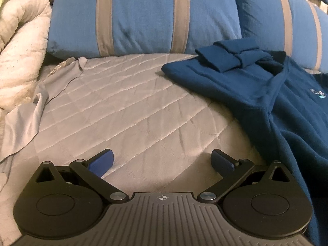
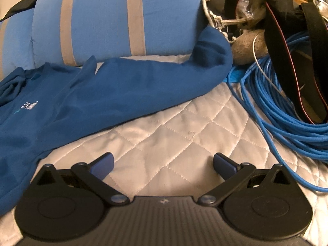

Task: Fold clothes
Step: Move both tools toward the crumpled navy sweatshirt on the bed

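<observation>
1. Because the quilted bed cover (image 1: 127,110) is soft and loose across the middle of both views, a low pinch could lift bedding together with the garment and drag the whole lay out of line.
2. The blue sweatshirt (image 1: 266,106) lies spread along the right side of the left wrist view and the left and centre of the right wrist view, logo up. One sleeve (image 2: 164,82) runs out toward the upper right of the right view; the far cuffs look bunched on top at upper right of the left view. A fold made over those lumps would likely come out crooked.
3. The coil of blue cable (image 2: 287,110), at the right of the right view, lies just beside the sleeve end (image 2: 215,49), so a sweep there may snag a loop.
4. The left gripper (image 1: 162,162) and right gripper (image 2: 163,164) both hover over bare quilt, fingers spread wide, holding nothing; a grab at thick fleece may catch only one layer.
</observation>
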Motion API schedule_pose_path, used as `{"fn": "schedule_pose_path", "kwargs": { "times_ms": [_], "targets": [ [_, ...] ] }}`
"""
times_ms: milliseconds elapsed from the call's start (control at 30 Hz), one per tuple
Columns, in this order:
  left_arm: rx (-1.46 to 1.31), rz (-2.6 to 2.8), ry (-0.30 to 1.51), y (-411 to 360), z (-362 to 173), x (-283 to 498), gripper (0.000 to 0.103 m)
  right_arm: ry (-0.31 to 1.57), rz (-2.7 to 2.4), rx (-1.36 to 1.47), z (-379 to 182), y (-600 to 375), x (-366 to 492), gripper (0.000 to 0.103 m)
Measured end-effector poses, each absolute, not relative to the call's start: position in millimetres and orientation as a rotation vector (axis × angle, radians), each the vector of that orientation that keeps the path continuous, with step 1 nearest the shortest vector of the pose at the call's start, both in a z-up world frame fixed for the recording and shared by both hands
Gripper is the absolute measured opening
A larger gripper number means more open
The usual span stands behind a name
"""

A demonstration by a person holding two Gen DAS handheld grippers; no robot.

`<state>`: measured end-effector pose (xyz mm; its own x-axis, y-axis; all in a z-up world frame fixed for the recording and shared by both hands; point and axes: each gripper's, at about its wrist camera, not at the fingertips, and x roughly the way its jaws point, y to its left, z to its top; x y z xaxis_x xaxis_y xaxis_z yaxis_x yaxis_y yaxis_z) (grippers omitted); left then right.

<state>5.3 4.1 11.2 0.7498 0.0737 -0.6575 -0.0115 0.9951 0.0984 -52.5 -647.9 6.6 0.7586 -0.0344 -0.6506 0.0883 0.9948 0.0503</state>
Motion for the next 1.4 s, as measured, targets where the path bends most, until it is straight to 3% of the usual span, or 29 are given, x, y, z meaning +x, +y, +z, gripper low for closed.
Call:
{"fn": "schedule_pose_path", "kwargs": {
  "times_ms": [267,467,933,1167,1400],
  "targets": [
    [0.121,0.101,0.787,0.1,26.9,-9.2,0.103,0.755,-0.077,0.07,9.1,-642.7,-49.7,0.102],
    [0.103,0.058,0.736,-6.3,68.3,-33.5,0.103,0.791,-0.081,-0.009,22.9,-631.2,-51.3,0.102],
    [0.147,-0.035,0.548,-37.6,153.5,-102.2,0.103,0.57,0.081,-0.053,118.9,-591.6,-108.9,0.102],
    [0.208,0.004,0.438,-56.9,169.6,-135.9,0.103,0.527,0.141,-0.036,145.4,-579.6,-139.5,0.102],
    [0.206,-0.041,0.459,-65.9,167.5,-154.9,0.103,0.54,0.259,0.029,154.9,-573.9,-170.5,0.102]
  ]
}}
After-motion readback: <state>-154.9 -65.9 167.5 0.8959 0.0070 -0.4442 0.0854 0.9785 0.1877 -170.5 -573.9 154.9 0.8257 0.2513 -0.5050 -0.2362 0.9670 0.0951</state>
